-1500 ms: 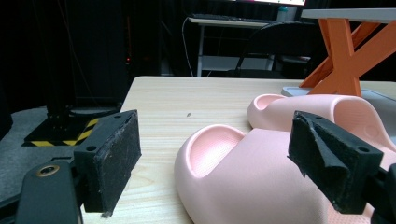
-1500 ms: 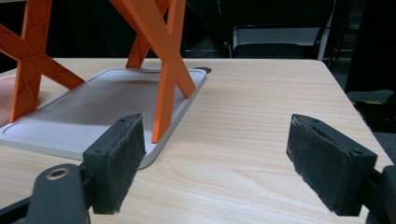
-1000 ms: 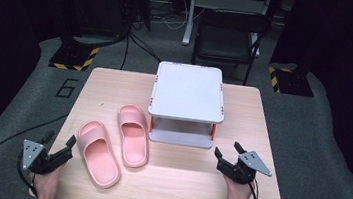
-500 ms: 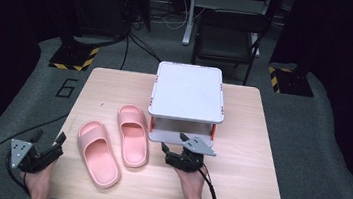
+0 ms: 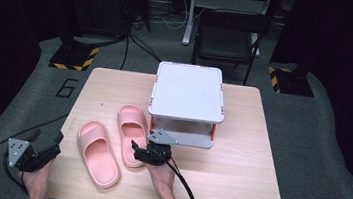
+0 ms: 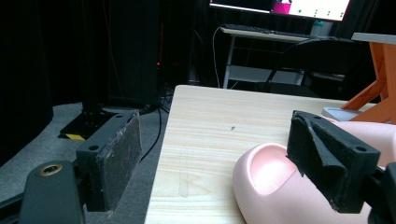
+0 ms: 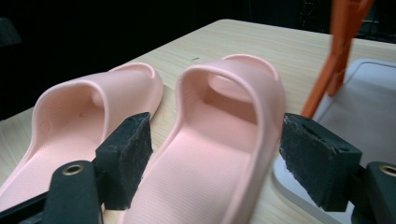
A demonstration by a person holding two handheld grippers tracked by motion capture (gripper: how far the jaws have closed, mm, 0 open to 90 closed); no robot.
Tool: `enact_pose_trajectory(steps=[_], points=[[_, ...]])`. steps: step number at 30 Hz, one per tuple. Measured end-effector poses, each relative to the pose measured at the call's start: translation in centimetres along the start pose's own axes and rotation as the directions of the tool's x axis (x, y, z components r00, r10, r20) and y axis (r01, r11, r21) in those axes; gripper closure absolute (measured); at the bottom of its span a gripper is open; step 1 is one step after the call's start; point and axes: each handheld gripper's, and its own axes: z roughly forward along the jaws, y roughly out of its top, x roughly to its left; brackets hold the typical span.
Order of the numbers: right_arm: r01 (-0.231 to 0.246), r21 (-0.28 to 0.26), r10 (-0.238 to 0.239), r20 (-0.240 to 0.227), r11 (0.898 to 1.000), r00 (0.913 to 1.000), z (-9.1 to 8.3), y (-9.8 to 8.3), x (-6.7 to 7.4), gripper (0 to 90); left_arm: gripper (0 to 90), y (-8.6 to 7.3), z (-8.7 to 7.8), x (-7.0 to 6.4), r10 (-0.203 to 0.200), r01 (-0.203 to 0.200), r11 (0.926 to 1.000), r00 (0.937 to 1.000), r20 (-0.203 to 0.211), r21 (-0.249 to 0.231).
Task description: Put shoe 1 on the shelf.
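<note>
right pink slipper (image 7: 219, 154) on the bench (image 5: 236, 172), heel toward me, beside its mate (image 5: 98, 153) | I judge it light, soft foam, grippy; best pinched across the heel sidewalls | right gripper (image 5: 139, 151) jaws have just been closing, straddling the heel, not pressing | left gripper (image 6: 233, 158) jaws apart, empty | high view adds the white shelf rack (image 5: 188, 91); right gripper view reveals the sole's ribbing

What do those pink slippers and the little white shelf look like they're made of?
Pink slippers: likely soft moulded foam or rubber, matte, one seamless piece with a fine ribbed footbed. White shelf: probably plastic trays, smooth with rounded rims, on orange legs that also look plastic. Table: light wood grain, maybe laminate.
</note>
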Motion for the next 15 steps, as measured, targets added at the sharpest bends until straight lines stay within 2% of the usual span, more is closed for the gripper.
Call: enact_pose_trajectory(steps=[3, 4, 7, 8, 9, 12, 13, 15], points=[[0.014, 0.017, -0.014, 0.004, 1.000, 0.9999, 1.1, -0.2, 1.1, 27.8, 17.9, 0.0, 0.0, 0.0, 0.002, -0.002, 1.0000, 1.0000, 0.001, 0.003], [0.023, 0.024, -0.023, -0.009, 0.999, 0.9997, 1.8, -0.2, 1.8, 29.9, 18.0, 0.0, 0.0, -0.1, -0.004, 0.004, 1.0000, 1.0000, 0.001, 0.001], [0.043, 0.032, -0.043, -0.026, 0.999, 0.9988, 2.5, -0.2, 2.6, 31.6, 18.0, 0.0, 0.0, 0.0, -0.005, 0.005, 1.0000, 1.0000, -0.002, 0.006], [0.068, 0.031, -0.067, -0.041, 0.997, 0.9969, 3.2, 0.0, 3.5, 34.1, 18.1, 0.0, 0.0, 0.1, 0.001, -0.001, 0.9999, 1.0000, -0.004, 0.014], [0.068, 0.031, -0.067, -0.041, 0.997, 0.9969, 3.2, 0.0, 3.5, 34.1, 18.2, 0.0, 0.0, 0.1, 0.001, -0.001, 0.9999, 1.0000, -0.004, 0.014], [0.075, 0.055, -0.071, -0.064, 0.996, 0.9954, 4.6, 0.2, 5.0, 37.3, 18.2, -0.1, 0.0, 0.2, -0.012, 0.012, 0.9999, 0.9999, -0.009, 0.006], [0.075, 0.055, -0.071, -0.064, 0.996, 0.9954, 4.6, 0.2, 5.0, 37.3, 18.2, -0.1, 0.0, 0.2, -0.012, 0.012, 0.9999, 0.9999, -0.009, 0.006], [0.096, 0.083, -0.089, -0.082, 0.992, 0.9926, 5.5, 0.2, 5.9, 40.8, 18.3, 0.0, -0.1, 0.3, -0.005, 0.005, 0.9999, 0.9999, -0.011, 0.011]])
